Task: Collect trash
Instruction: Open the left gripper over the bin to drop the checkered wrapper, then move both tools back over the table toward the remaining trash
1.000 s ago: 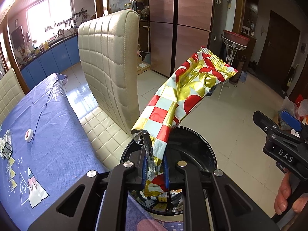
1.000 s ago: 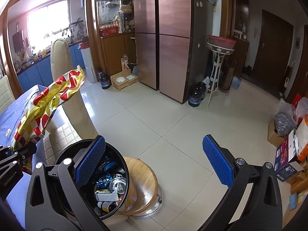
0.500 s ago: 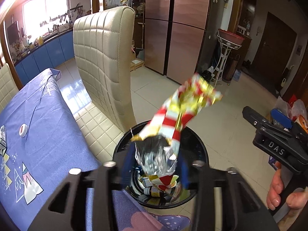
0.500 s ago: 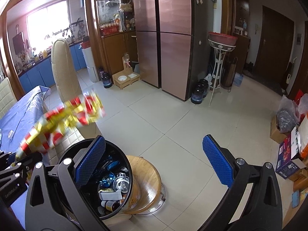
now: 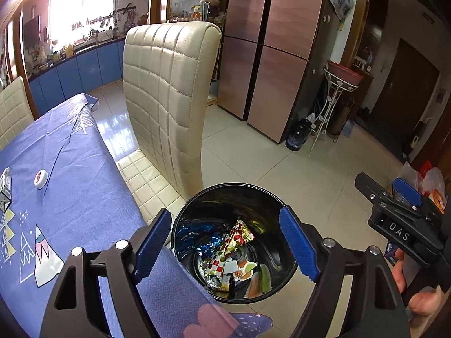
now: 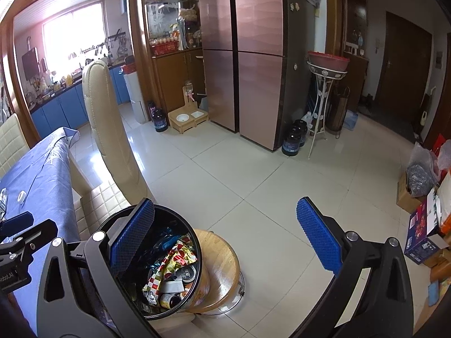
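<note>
A red, white and gold checked snack wrapper (image 5: 225, 253) lies inside the black round trash bin (image 5: 225, 194), on top of other wrappers and a small bottle. My left gripper (image 5: 225, 242) hovers above the bin mouth, its jaws opening, with nothing between the blue pads. In the right wrist view the same wrapper (image 6: 172, 262) rests in the bin (image 6: 197, 256), which stands on a wooden stool (image 6: 222, 262). My right gripper (image 6: 225, 236) is open and empty, over the bin's right side and the floor.
A table with a blue patterned cloth (image 5: 70, 197) carries a small white round piece (image 5: 41, 178) and a crumpled wrapper (image 5: 5, 188) at its left edge. A cream quilted chair (image 5: 169, 98) stands behind the bin. Boxes and bags (image 6: 425, 202) sit on the tiled floor at right.
The left gripper's jaws went from shut on the checked wrapper to wide apart. The wrapper dropped out of them into the bin. The right gripper kept still.
</note>
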Demonstrator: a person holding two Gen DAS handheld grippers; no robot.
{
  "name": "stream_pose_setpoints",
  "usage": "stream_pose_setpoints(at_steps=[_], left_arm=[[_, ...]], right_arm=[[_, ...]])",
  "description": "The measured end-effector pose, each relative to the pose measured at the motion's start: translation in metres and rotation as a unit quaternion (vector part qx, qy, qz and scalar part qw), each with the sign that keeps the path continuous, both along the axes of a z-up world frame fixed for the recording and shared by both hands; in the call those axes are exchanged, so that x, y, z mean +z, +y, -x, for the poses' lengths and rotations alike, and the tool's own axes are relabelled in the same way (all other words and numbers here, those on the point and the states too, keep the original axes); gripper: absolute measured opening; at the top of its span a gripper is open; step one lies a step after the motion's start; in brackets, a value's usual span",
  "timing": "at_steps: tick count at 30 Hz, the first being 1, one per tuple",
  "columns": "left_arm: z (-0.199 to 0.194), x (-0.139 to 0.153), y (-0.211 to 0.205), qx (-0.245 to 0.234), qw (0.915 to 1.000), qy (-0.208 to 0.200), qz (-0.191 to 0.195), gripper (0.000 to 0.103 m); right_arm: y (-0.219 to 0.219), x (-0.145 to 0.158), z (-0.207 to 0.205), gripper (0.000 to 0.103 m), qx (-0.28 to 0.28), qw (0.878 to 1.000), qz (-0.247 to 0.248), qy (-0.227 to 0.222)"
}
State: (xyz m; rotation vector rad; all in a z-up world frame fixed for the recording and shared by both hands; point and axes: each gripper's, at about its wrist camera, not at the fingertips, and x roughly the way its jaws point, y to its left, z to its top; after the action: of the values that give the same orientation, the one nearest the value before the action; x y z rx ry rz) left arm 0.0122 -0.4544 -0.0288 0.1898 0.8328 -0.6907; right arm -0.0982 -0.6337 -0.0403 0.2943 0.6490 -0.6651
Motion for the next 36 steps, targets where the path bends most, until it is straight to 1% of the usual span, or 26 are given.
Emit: stream_pose_setpoints(at_steps=[5,9,18,27,36], left_arm=[[0.001,0.004,0.008,0.003,1.0,-0.006,0.0,0.077],[0.003,0.012,0.017,0.009,0.9997,-0.021,0.002,0.077],[-0.001,0.025,0.051,0.03,0.9989,-0.031,0.017,0.077],[-0.003,0.036,0.092,0.05,0.9974,-0.038,0.036,0.077],[-0.018,0.042,0.152,0.096,0.9932,-0.047,0.046,0.077]], right_arm=[[0.007,0.006,0.0,0.1,0.005,1.0,0.003,-0.001],[0.019,0.012,-0.002,0.1,0.011,1.0,0.012,-0.002],[0.057,0.032,-0.009,0.1,0.033,0.999,0.037,-0.008],[0.097,0.049,-0.022,0.1,0.057,0.997,0.06,-0.008],[0.158,0.059,-0.053,0.1,0.106,0.991,0.085,-0.006]])
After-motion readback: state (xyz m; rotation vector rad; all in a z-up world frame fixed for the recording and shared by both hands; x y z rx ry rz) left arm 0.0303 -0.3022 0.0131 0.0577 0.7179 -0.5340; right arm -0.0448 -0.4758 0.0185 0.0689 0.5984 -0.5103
